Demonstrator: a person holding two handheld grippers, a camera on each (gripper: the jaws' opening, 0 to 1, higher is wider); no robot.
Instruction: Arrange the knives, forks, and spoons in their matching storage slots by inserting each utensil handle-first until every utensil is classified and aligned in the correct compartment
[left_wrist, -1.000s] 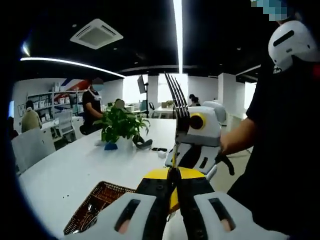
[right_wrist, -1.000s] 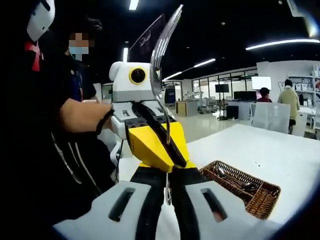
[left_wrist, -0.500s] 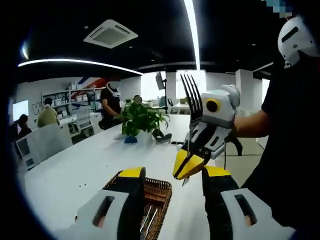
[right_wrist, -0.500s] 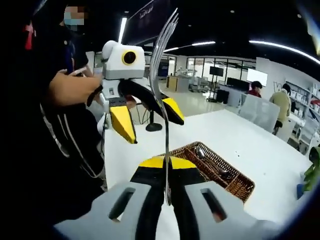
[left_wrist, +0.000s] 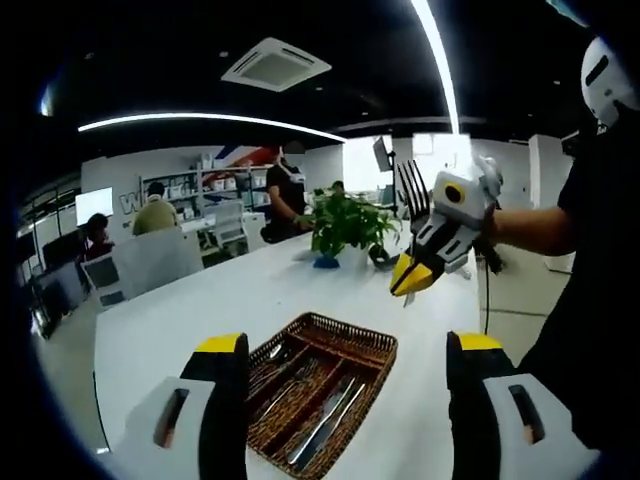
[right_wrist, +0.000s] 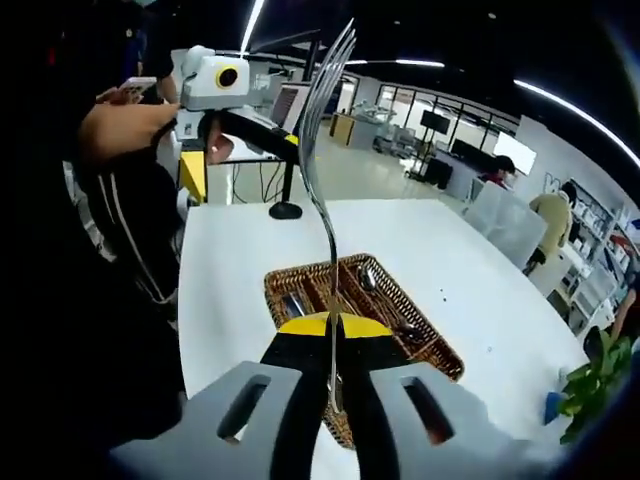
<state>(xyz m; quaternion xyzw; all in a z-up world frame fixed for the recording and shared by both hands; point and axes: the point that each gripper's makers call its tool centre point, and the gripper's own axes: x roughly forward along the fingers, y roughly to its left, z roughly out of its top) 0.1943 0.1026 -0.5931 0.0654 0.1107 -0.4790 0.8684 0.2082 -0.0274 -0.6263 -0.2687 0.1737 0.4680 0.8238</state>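
Right gripper view: right gripper (right_wrist: 333, 352) pinches the fork (right_wrist: 322, 160) low on its handle, tines up, so the handle can enter first.
Left gripper (left_wrist: 345, 395): jaws wide, empty.
Basket (right_wrist: 423, 335): mid-table, holding utensils.

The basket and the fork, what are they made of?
The basket looks like woven wicker, brown and matte: its rim and walls show a crisscross weave. It could be real cane or a plastic copy. The fork held in the right claw looks like polished steel: silvery and shiny, catching the ceiling lights along its curved neck.
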